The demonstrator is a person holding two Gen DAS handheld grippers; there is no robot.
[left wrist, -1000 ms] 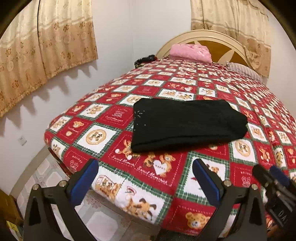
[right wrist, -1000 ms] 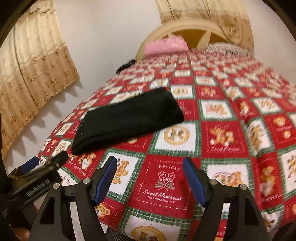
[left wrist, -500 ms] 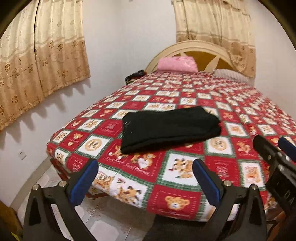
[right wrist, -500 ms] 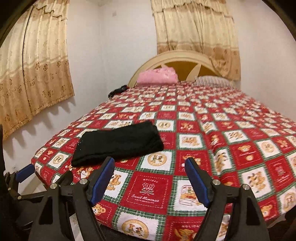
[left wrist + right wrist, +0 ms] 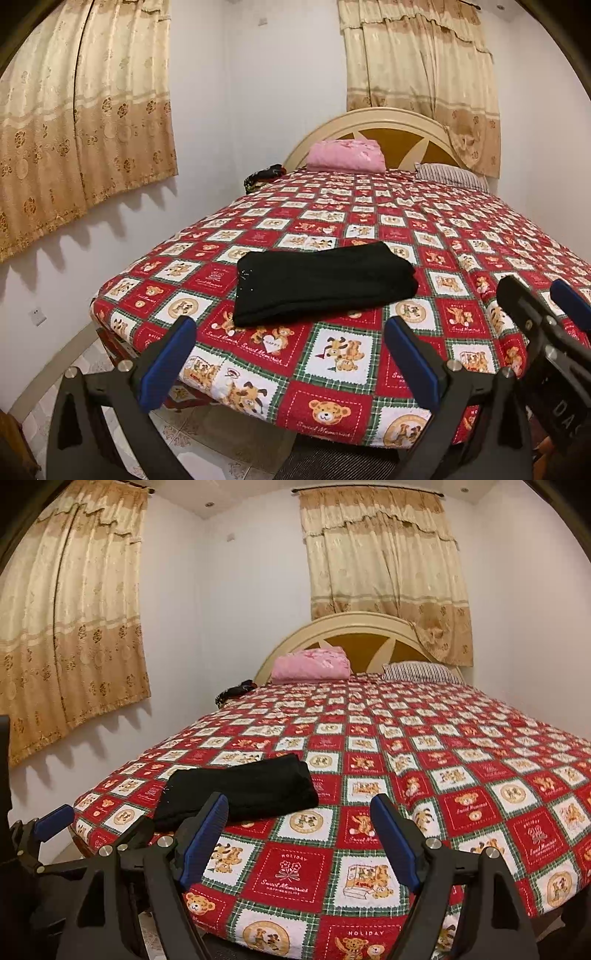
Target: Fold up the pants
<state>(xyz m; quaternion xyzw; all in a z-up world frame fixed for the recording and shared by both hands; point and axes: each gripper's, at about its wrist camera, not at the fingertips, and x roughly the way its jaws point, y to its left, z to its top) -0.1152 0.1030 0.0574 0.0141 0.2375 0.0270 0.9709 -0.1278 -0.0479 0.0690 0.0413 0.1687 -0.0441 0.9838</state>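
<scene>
The folded black fabric pants lay crosswise near the bed's foot edge, ahead of me. My left gripper sat nearer; both it and the right gripper gaped empty.

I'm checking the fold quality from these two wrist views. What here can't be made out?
- Black pants: layers and underside hidden by their own top surface; near edge hidden in the right wrist view by the right tool.
- Dark object by the pink bundle: too small to identify, both views.
- Striped pillow: mostly hidden by the bedspread.
- Left tool: base cut off by the frame's bottom edge.
</scene>
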